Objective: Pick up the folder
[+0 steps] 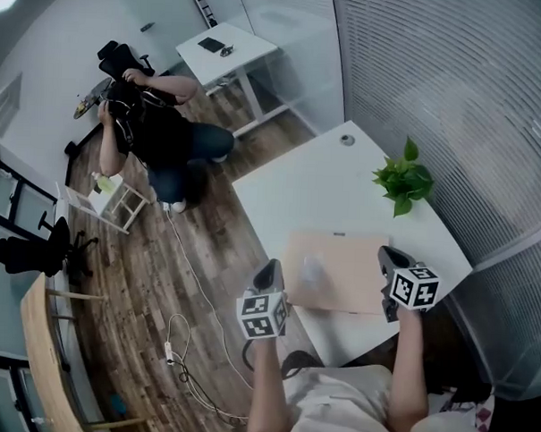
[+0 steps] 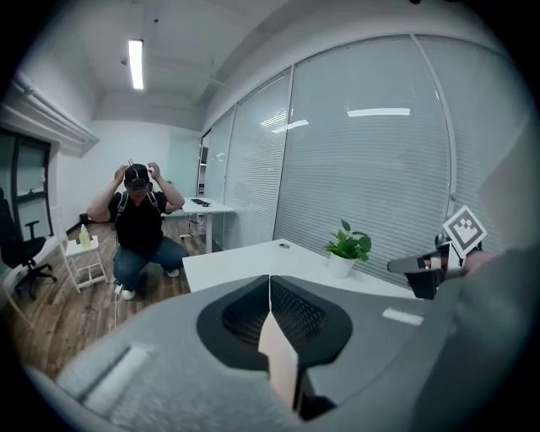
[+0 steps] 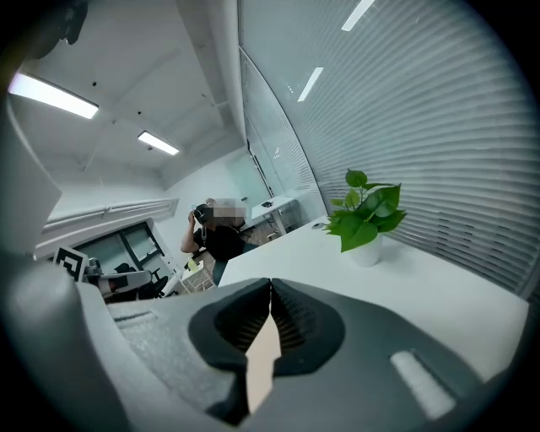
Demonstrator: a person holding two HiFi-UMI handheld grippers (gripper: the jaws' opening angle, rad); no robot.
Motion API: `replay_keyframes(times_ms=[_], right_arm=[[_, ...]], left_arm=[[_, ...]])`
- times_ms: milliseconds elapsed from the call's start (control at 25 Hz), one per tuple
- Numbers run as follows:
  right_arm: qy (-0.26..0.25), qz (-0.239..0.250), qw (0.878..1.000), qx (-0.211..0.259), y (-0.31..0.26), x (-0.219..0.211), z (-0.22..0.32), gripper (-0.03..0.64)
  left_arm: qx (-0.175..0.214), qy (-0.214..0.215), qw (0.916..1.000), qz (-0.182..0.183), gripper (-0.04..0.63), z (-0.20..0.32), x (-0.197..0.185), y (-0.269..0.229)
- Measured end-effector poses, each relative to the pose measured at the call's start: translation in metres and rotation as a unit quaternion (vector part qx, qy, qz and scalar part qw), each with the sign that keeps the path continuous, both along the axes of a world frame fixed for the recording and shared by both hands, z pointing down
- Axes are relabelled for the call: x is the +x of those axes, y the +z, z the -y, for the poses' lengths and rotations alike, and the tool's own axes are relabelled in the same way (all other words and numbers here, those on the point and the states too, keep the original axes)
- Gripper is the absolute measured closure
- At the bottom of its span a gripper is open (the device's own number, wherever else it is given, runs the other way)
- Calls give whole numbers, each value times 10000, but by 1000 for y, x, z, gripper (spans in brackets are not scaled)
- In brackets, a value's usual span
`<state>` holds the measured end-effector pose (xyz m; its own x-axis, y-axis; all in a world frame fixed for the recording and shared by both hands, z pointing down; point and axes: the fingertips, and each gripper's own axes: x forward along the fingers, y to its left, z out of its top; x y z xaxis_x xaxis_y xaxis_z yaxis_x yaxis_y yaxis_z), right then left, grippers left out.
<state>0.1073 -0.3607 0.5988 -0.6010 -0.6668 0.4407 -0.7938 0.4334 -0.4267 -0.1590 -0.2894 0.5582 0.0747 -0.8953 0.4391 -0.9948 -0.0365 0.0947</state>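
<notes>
While the folder [image 1: 335, 269] lies flat on the white surface [image 1: 290, 180], close to the edge nearest us and between the two grippers, we judge it to be light and thin. It looks like tan card that will bend and sag if lifted from one side alone. Its face looks smooth, so it may slide on the surface rather than rise. With no thickness to grab from above, we would take it by an edge. One way is to nudge it until that edge overhangs the surface. Another is to take both short sides at once, so that it stays level.

The left gripper [image 1: 268, 275] sits just at the folder's left side and the right gripper [image 1: 389, 258] at its right side. On both, the jaws are pressed together at the tips, and we see nothing gripped between the pads.

In each gripper view a tan sliver shows in the slot behind the meeting pads. We cannot tell whether that is the folder seen beneath or something else. Neither gripper view shows the folder's face, since the jaws' own bodies fill the lower part. In the head view a pale patch [image 1: 311, 271] on the folder is too blurred to name, and whether either gripper touches the folder is unclear.
</notes>
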Motion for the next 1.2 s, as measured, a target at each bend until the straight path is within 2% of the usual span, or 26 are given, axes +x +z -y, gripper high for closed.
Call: replay_keyframes(times_ms=[120, 280, 480, 680, 960, 1160, 1200], right_arm=[[63, 61, 9999, -72, 5, 5, 6, 615], [-8, 25, 9999, -154, 15, 8, 9, 615], [73, -59, 9999, -127, 19, 10, 16, 615], [515, -100, 9986, 4, 10, 28, 34, 615], [687, -345, 9969, -177, 24, 38, 21, 614], [796, -369, 9957, -304, 52, 40, 17, 612], [773, -371, 9957, -350, 57, 39, 16, 588]], left_arm=[[-113, -104, 9996, 235, 584, -11, -10, 1], [-116, -269, 9993, 240, 584, -14, -20, -2], [-235, -170, 9992, 276, 584, -8, -27, 11], [-331, -69, 9993, 153, 584, 13, -39, 21], [-370, 164, 9991, -81, 581, 36, -31, 29], [-704, 415, 9965, -181, 537, 35, -23, 55], [-766, 443, 9959, -169, 524, 34, -22, 59]])
